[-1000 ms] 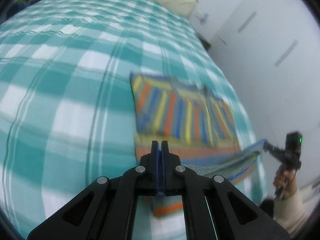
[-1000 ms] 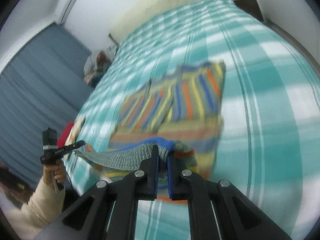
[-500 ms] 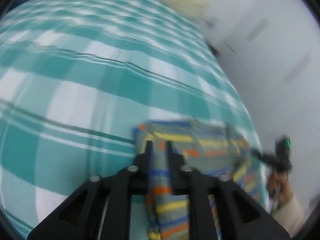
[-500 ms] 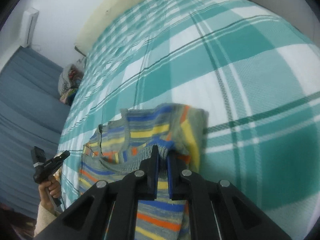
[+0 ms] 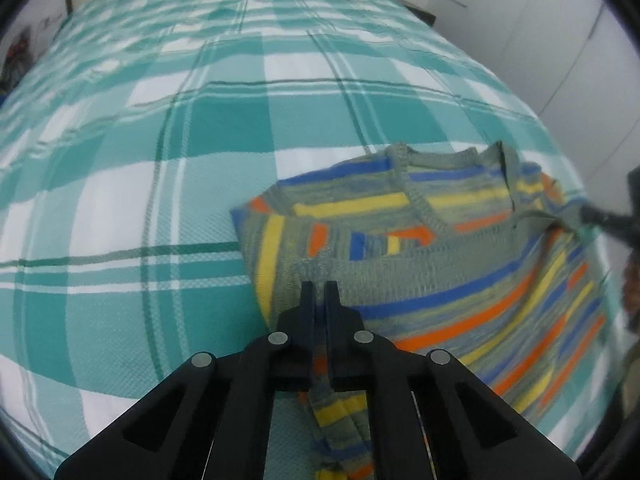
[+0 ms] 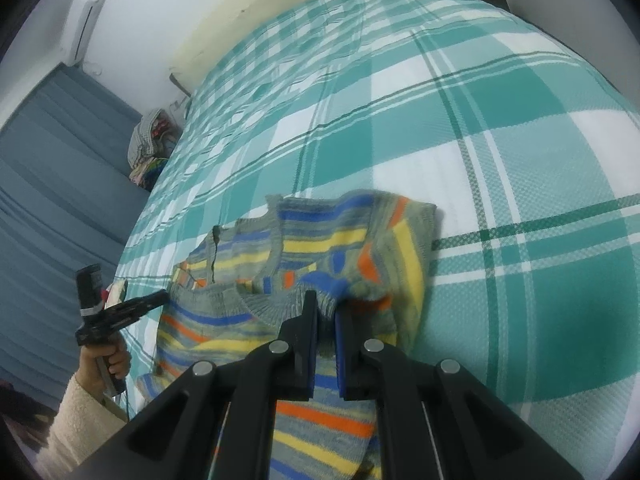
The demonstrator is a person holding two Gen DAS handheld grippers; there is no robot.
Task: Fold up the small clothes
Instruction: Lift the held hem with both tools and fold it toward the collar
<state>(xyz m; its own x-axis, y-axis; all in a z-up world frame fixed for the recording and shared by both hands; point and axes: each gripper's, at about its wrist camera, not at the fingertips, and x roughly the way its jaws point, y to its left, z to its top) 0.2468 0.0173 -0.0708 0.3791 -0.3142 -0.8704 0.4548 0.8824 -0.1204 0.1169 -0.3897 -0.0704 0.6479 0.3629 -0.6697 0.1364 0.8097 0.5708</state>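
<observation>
A small knitted sweater (image 5: 460, 264) with grey, yellow, orange and blue stripes lies on the bed, its lower half folded up over the neckline end. My left gripper (image 5: 319, 286) is shut on the grey ribbed hem at one corner. My right gripper (image 6: 326, 300) is shut on the hem at the other corner. The sweater also shows in the right wrist view (image 6: 320, 248). Each gripper appears in the other's view: the right one (image 5: 592, 216) at the right edge, the left one (image 6: 160, 300) at the left.
The bed (image 5: 200, 160) has a teal and white checked cover (image 6: 520, 160). White cupboard doors (image 5: 580, 60) stand beyond its right side. A blue curtain (image 6: 48, 180) and a pile of clothes (image 6: 152, 140) are at its left. A cream pillow lies at the head.
Both grippers have carried the hem forward over the sweater and lowered it toward the neckline end. The sweater now lies folded in half. The grip on the hem is unchanged.
</observation>
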